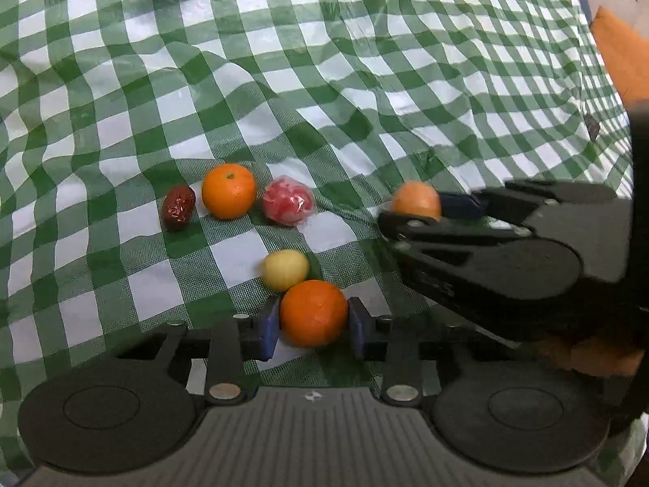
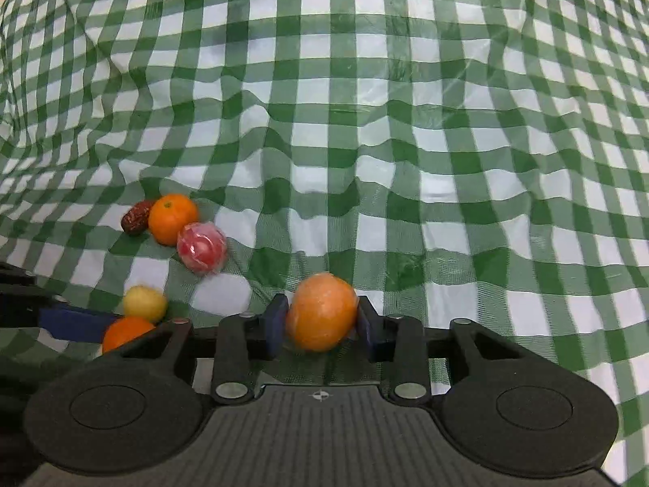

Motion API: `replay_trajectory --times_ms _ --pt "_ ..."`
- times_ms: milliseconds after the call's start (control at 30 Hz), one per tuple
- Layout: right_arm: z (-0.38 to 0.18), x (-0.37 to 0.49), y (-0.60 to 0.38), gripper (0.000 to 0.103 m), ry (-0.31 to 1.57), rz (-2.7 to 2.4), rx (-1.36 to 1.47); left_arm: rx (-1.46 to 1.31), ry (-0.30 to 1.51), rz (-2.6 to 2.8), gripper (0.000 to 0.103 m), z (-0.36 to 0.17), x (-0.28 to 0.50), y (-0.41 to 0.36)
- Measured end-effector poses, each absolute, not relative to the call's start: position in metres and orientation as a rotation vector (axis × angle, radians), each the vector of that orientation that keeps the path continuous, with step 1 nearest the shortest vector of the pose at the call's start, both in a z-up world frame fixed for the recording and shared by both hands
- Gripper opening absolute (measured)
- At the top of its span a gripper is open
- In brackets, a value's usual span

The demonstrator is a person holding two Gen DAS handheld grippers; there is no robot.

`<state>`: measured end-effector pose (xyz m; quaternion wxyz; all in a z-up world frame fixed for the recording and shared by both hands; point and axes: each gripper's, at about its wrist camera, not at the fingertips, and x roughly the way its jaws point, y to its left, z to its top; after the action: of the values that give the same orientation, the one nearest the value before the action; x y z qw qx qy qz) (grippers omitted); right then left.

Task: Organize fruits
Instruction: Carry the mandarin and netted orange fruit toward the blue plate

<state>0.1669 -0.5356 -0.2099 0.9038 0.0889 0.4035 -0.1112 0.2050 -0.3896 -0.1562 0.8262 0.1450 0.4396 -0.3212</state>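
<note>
My left gripper is shut on a deep orange tangerine, its blue pads pressed to both sides, low over the checked cloth. A small yellow fruit sits just beyond it. My right gripper is shut on a paler orange fruit that looks film-wrapped; the left wrist view shows it too, as the pale fruit at the right. Farther back lie a dark red date, a second tangerine and a red fruit in clear wrap, in a row.
A wrinkled green-and-white checked tablecloth covers the whole surface. The table's edge runs down the far right of the left wrist view, with an orange object beyond it. The two grippers are close side by side.
</note>
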Motion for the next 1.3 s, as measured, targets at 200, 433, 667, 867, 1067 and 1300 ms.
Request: replay_trajectory --times_ms 200,433,667,867,1067,1300 --pt "-0.185 0.119 -0.539 0.037 0.811 -0.332 0.221 0.319 0.943 -0.673 0.037 -0.138 0.191 -0.365" --pt "-0.138 0.073 -0.498 0.037 0.765 -0.341 0.282 0.334 0.968 -0.603 0.037 -0.093 0.157 -0.318" --pt "-0.081 0.033 -0.427 0.037 0.715 -0.248 0.314 0.311 0.952 -0.515 0.037 -0.037 0.116 -0.249" --pt "-0.036 0.002 -0.367 0.038 0.693 -0.151 0.306 0.281 0.924 -0.432 0.037 0.000 0.079 -0.182" --pt "-0.008 -0.024 -0.304 0.038 0.686 -0.054 0.271 0.251 0.901 -0.361 0.037 0.025 0.046 -0.118" --pt "0.018 -0.049 -0.241 0.038 0.687 0.020 0.239 0.207 0.893 -0.288 0.037 0.036 0.013 -0.055"
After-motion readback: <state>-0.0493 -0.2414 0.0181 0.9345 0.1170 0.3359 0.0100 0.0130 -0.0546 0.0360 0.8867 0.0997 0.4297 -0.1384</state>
